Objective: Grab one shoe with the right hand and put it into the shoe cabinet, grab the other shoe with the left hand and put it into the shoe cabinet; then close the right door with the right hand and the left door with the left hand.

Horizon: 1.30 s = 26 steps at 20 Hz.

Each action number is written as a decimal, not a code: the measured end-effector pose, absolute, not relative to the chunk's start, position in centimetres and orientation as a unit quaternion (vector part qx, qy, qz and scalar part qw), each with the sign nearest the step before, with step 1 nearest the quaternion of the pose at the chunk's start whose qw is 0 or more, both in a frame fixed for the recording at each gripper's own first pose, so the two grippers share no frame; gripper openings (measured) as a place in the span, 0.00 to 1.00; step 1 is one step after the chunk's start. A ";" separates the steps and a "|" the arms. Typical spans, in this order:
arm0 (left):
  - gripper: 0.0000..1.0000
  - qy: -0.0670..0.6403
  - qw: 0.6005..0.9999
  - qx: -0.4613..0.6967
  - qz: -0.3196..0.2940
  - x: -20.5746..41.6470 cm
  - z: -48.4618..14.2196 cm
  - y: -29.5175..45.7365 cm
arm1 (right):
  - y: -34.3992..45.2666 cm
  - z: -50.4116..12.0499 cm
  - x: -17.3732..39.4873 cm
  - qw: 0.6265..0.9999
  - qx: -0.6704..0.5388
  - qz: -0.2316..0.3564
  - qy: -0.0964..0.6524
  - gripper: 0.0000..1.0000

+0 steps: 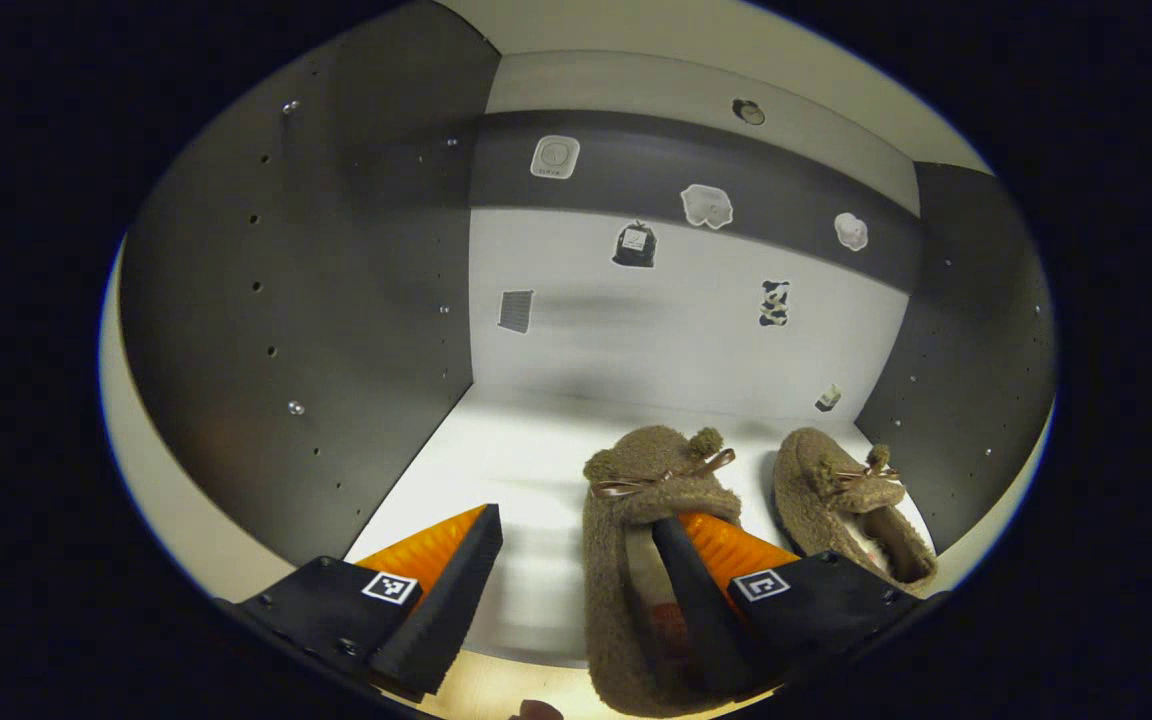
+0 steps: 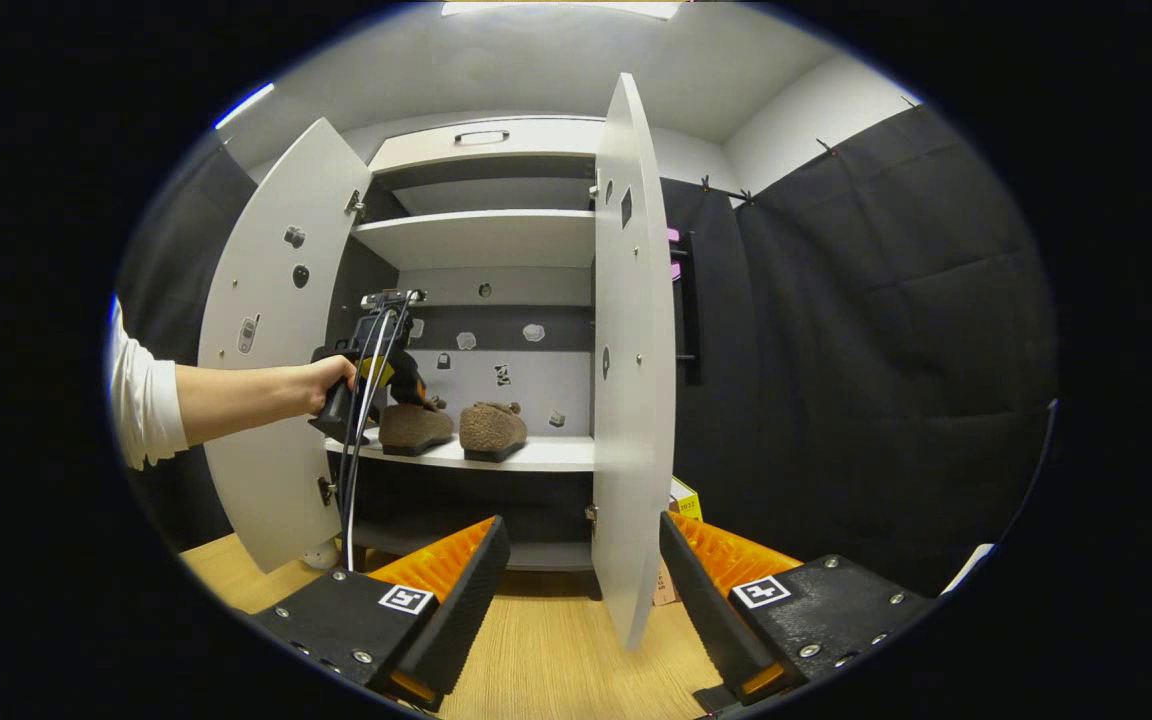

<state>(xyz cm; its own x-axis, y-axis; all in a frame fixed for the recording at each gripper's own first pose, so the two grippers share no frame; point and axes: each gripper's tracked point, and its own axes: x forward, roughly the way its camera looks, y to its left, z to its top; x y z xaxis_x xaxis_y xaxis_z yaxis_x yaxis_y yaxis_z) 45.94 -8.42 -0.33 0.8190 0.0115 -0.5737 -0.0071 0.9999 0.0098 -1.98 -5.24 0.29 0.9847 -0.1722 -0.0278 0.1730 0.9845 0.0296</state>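
Two brown fuzzy slippers stand side by side on the white middle shelf [image 1: 506,450] of the shoe cabinet. My left gripper [image 1: 576,518] is open over the nearer slipper [image 1: 636,480]: one finger sits in its opening and the other is off to its left over bare shelf. The second slipper [image 1: 836,490] lies to the right, apart from it. From the right gripper view, both slippers [image 2: 414,425] [image 2: 492,427] rest on the shelf, with the left gripper [image 2: 404,385] at them. My right gripper [image 2: 584,522] is open and holds nothing, low in front of the right door [image 2: 631,350].
Both doors stand open; the left door [image 2: 276,350] is swung wide. A person's hand [image 2: 321,380] holds the left gripper, its cable [image 2: 351,500] hanging down. A yellow box [image 2: 684,497] sits behind the right door. The wooden floor [image 2: 556,640] lies below.
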 end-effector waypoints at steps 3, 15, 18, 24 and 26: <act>0.98 0.263 0.964 0.003 -0.022 44.3 3.1 -9.5 | -4.6 0.5 -1.9 0.997 0.013 -0.075 0.010 0.93; 0.94 0.097 0.989 -0.004 -0.111 30.2 15.7 -11.1 | -2.4 0.9 -0.2 0.999 0.019 -0.034 0.003 0.93; 0.99 0.059 0.993 0.002 -0.105 27.1 16.0 -10.1 | -2.3 1.0 0.5 0.999 0.018 -0.028 0.001 0.93; 0.97 0.064 0.995 -0.009 -0.071 20.7 11.1 -7.1 | -1.8 1.1 1.5 1.000 0.026 -0.016 -0.008 0.93; 0.97 0.061 0.996 -0.012 -0.057 18.9 9.3 -6.0 | -1.7 1.1 1.5 0.999 0.026 -0.016 -0.010 0.93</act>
<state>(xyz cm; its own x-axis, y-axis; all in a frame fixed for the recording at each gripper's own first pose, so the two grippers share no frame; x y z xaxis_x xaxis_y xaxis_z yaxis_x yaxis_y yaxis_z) 18.90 -6.05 9.26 0.9860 -0.1148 -0.1212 0.1119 0.9933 -0.0303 1.51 -1.74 1.05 0.9993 -0.0316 0.0194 0.0305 0.9981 0.0530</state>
